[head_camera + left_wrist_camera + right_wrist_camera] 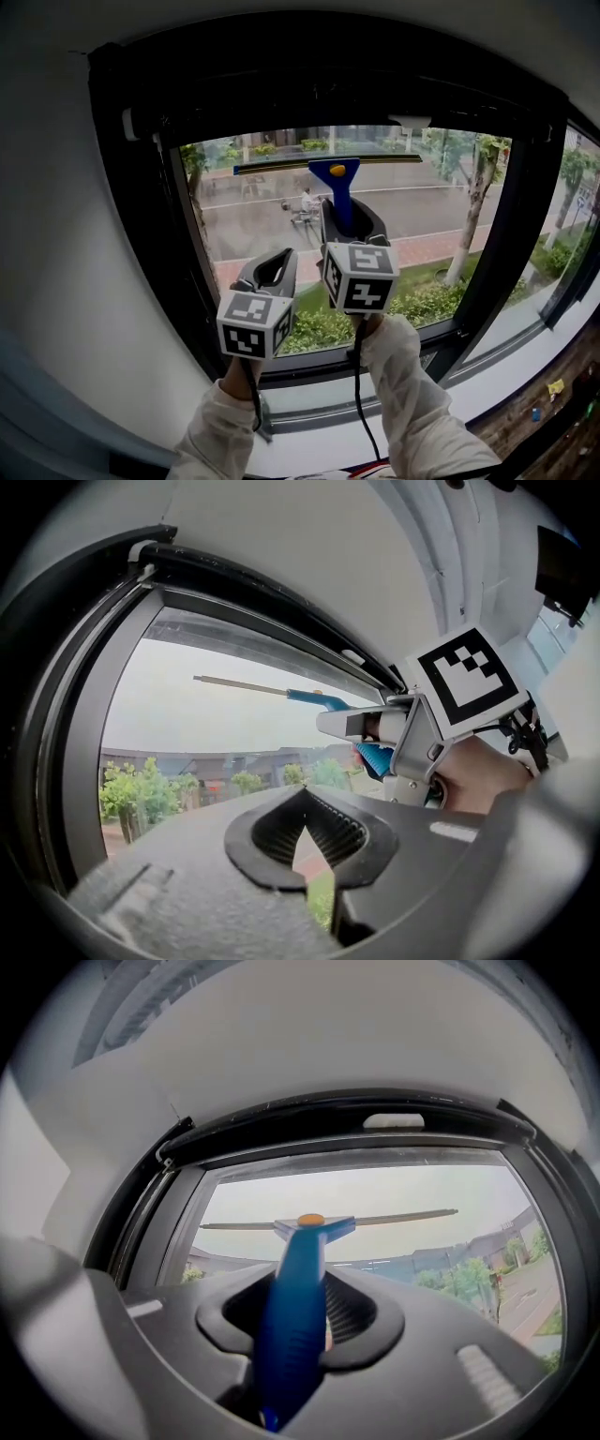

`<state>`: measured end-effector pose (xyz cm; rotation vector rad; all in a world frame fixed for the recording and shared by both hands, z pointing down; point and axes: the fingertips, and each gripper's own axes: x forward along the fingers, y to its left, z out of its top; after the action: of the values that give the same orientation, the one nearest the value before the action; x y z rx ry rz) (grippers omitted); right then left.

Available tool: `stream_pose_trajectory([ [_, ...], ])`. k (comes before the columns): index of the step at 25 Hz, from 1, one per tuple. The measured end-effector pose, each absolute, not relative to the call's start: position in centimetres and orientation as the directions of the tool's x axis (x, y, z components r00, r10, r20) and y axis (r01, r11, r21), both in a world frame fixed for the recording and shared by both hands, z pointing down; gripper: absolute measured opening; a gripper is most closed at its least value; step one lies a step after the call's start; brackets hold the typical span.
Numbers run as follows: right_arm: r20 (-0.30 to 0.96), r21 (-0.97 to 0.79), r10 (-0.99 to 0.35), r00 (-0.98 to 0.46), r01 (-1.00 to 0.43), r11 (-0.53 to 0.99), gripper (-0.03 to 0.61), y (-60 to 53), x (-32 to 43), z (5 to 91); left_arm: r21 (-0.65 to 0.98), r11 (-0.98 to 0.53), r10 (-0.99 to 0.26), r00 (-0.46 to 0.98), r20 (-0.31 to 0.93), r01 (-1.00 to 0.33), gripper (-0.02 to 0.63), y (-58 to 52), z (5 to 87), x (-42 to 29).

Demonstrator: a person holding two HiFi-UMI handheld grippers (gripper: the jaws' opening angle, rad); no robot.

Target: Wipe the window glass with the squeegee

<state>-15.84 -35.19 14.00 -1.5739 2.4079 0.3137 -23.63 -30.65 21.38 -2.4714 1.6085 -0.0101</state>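
While the left gripper (302,844) is closed empty, the right gripper (305,1321) clamps the squeegee (296,1288).

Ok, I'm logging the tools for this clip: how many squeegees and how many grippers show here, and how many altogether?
squeegee: 1, clamped in the right gripper
grippers: 2, the left gripper holding nothing
Total: 3
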Motion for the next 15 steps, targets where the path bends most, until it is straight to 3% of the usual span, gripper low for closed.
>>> stream_pose_trajectory([
  [15, -0.215, 0.018, -0.891, -0.401, -0.913, 0.406, 0.141, -34.4, -15.8, 22.7, -0.091, -0.421, -0.907, 0.422, 0.010, -0.903, 0.000, -29.8, 29.7, -23.0],
])
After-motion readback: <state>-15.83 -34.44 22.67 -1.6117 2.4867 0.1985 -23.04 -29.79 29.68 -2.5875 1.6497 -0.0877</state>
